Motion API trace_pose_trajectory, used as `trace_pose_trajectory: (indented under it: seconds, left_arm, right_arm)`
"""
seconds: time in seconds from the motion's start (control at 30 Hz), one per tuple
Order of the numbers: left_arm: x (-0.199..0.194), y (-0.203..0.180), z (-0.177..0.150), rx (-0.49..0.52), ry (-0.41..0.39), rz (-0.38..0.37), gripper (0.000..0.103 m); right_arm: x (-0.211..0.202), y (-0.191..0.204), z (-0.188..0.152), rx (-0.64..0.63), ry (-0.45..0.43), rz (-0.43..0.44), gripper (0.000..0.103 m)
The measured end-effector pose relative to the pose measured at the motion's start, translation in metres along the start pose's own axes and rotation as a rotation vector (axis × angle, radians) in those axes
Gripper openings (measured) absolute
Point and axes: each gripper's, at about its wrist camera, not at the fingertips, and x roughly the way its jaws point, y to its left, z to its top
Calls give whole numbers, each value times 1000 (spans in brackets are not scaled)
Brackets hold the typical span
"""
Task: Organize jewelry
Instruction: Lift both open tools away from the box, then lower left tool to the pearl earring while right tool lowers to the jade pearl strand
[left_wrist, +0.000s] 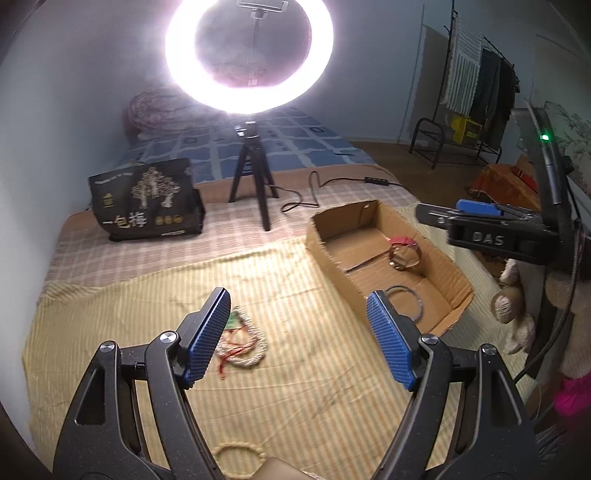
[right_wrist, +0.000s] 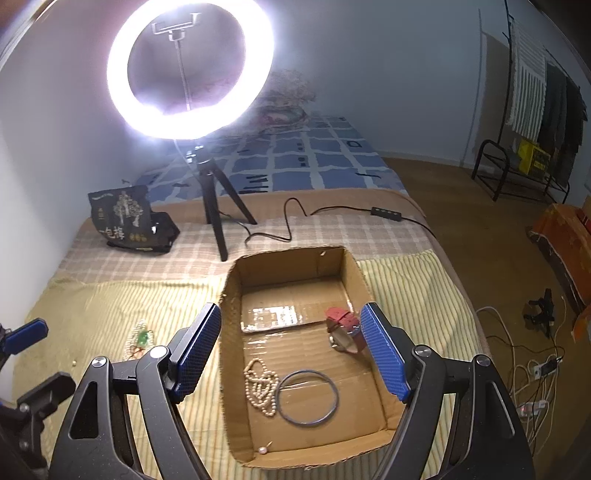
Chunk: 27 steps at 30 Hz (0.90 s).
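A shallow cardboard box (right_wrist: 229, 302) sits on the yellow striped cloth (right_wrist: 110, 306). In it lie a pearl necklace (right_wrist: 260, 386), a blue-grey bangle (right_wrist: 308, 397), a red-strapped watch (right_wrist: 345, 328) and a small pearl earring (right_wrist: 263, 450). My right gripper (right_wrist: 291, 350) is open and empty above the box. My left gripper (left_wrist: 297, 334) is open and empty above the cloth, left of the box (left_wrist: 332, 254). A pale beaded necklace with red cord and a green bead (left_wrist: 242, 341) lies just behind its left finger. A beaded bracelet (left_wrist: 236, 454) lies below the left gripper.
A ring light on a black tripod (left_wrist: 251, 177) stands behind the box, its cable (right_wrist: 280, 221) trailing right. A black printed bag (left_wrist: 146, 199) stands at the back left. The bed's right edge drops to the floor with cables (right_wrist: 532, 369). Plush toys (left_wrist: 517, 295) sit at right.
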Motion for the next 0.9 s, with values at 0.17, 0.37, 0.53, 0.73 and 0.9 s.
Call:
trace_pose_trajectory:
  seconds: [0.17, 0.37, 0.53, 0.73, 0.9]
  left_arm:
    - [-18, 34, -6, -34, -21, 43, 79]
    - [-29, 80, -13, -103, -7, 94, 79]
    - [-32, 109, -20, -141, 5, 125, 79]
    - [-33, 138, -31, -179, 11, 150, 79]
    - [-33, 168, -40, -249, 31, 158, 79]
  right_arm:
    - [-8, 13, -3, 5, -12, 26, 78]
    - [-13, 43, -11, -39, -10, 94, 78]
    - [-12, 71, -22, -93, 9, 140, 78]
    - [-3, 105, -35, -193, 20, 164, 78]
    - [12, 114, -39, -195, 54, 197, 78]
